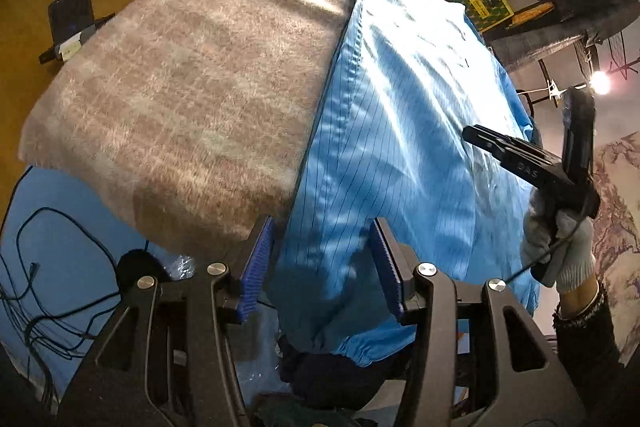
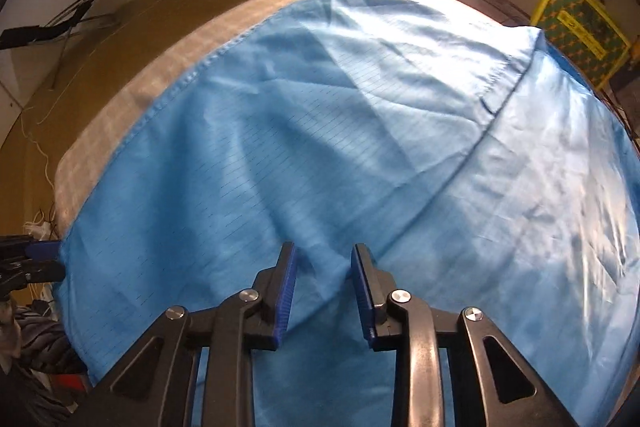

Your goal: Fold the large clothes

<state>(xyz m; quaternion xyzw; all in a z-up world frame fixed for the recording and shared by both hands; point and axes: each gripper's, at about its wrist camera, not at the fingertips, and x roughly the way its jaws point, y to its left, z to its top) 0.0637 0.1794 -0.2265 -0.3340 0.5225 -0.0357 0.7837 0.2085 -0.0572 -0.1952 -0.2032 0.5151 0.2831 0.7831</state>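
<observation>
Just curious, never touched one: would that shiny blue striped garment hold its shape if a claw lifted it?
Probably not. The blue garment lies creased and droops over the table edge, so it looks floppy. Its sheen suggests thin, slippery, light cloth, likely sliding easily on the fuzzy beige cover.

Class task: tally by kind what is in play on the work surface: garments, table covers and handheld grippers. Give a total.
Blue garment: 1
Grey fuzzy table cover: 1
Handheld grippers: 2, left gripper, right gripper
Total: 4
</observation>
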